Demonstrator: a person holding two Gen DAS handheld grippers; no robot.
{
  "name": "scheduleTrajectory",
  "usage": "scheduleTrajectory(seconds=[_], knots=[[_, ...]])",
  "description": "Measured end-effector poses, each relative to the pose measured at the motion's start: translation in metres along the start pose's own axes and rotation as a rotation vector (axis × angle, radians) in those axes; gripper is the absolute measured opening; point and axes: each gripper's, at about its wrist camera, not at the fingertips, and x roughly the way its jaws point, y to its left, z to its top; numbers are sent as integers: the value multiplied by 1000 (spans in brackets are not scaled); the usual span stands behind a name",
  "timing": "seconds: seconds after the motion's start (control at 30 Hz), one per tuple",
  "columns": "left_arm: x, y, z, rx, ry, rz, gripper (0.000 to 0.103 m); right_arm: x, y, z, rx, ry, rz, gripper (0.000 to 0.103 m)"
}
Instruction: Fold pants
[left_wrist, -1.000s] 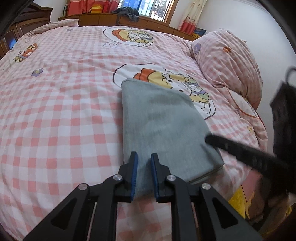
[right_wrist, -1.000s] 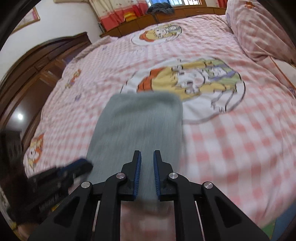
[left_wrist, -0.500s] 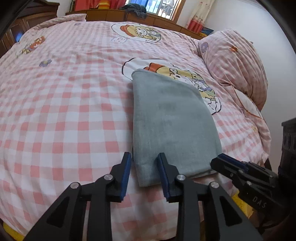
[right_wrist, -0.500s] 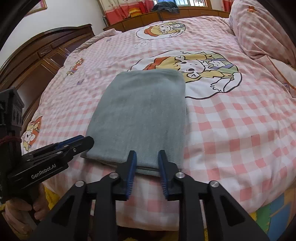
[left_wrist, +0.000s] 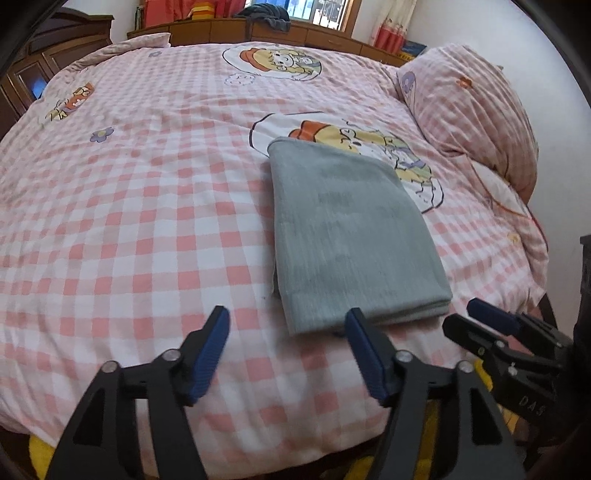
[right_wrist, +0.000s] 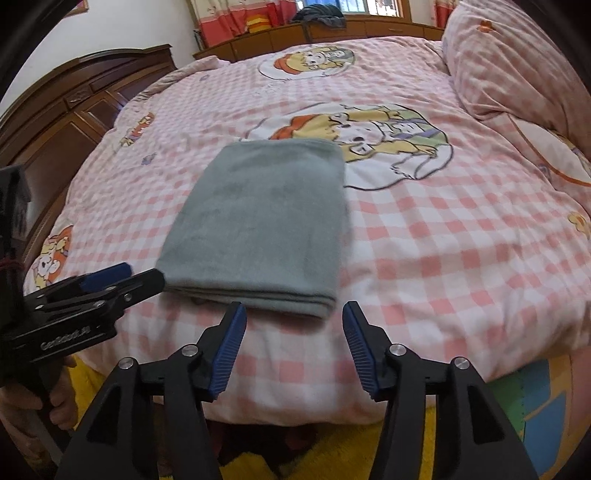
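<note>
The grey pants (left_wrist: 347, 236) lie folded into a flat rectangle on the pink checked bed cover, near its front edge; the right wrist view shows the pants (right_wrist: 266, 218) with stacked layers at the near edge. My left gripper (left_wrist: 288, 325) is open just in front of the near left corner, holding nothing. My right gripper (right_wrist: 293, 317) is open just short of the near right corner, also empty. Each gripper appears in the other's view: the right gripper (left_wrist: 480, 314) at lower right, the left gripper (right_wrist: 122, 275) at lower left.
A pink checked pillow (left_wrist: 476, 110) rests at the right of the bed (left_wrist: 129, 206). Dark wooden furniture (right_wrist: 66, 122) stands along the left side. A hand (right_wrist: 22, 402) holds the left gripper's handle. A yellow and coloured floor mat (right_wrist: 535, 398) lies below the bed edge.
Both grippers went from shut on the pants' near edge to wide open and pulled back toward the bed edge. The folded pants now lie released on the bed.
</note>
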Motion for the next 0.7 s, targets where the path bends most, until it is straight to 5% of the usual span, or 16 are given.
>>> scheduleTrajectory(seconds=[0.1, 0.17, 0.37, 0.7], knots=[[1, -4, -3, 20, 18, 34, 87, -1, -2, -3, 6, 13, -19, 60], [4, -6, -4, 26, 30, 44, 89, 1, -2, -5, 2, 23, -57, 75], [20, -5, -11, 13, 78, 62, 103, 9, -8, -6, 5, 42, -105, 76], [37, 0, -17, -6, 110, 109, 103, 33, -13, -11, -7, 94, -187, 82]])
